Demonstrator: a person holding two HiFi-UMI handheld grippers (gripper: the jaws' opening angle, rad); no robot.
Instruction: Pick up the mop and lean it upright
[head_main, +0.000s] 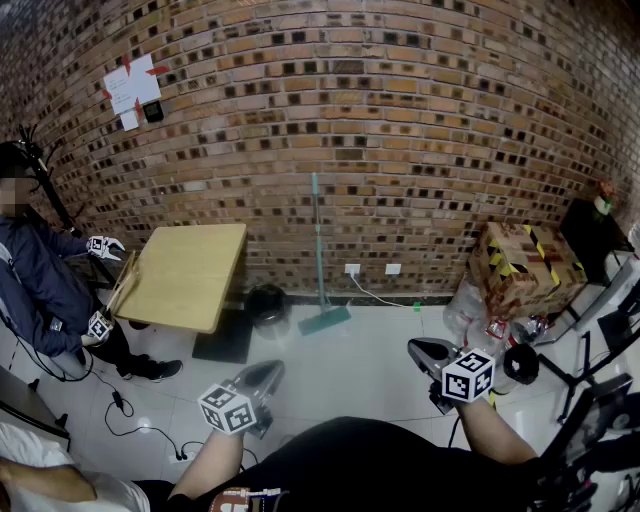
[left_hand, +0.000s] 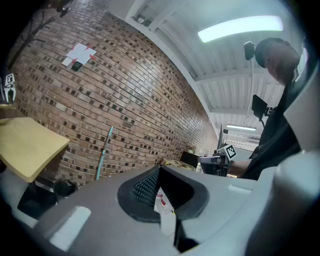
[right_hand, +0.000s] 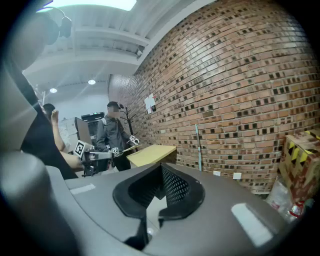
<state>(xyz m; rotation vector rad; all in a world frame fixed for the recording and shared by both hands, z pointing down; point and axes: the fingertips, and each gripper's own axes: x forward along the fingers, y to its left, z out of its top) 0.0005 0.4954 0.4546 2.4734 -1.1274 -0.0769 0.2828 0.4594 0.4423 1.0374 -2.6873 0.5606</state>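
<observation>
A teal mop (head_main: 318, 255) leans upright against the brick wall, its flat head (head_main: 325, 320) resting on the white floor. The left gripper view shows the mop (left_hand: 103, 152) far off at the wall; the right gripper view shows the mop (right_hand: 198, 147) as a thin pole. My left gripper (head_main: 268, 372) is low at the left, shut and empty. My right gripper (head_main: 424, 350) is low at the right, also shut with nothing in it. Both are well short of the mop and apart from it.
A wooden table (head_main: 190, 275) stands left of the mop, with a black bin (head_main: 266, 305) beside it. A person (head_main: 45, 290) with grippers stands at the far left. A taped cardboard box (head_main: 525, 265) and bottles (head_main: 480, 320) crowd the right. A cable (head_main: 380, 297) runs from wall sockets.
</observation>
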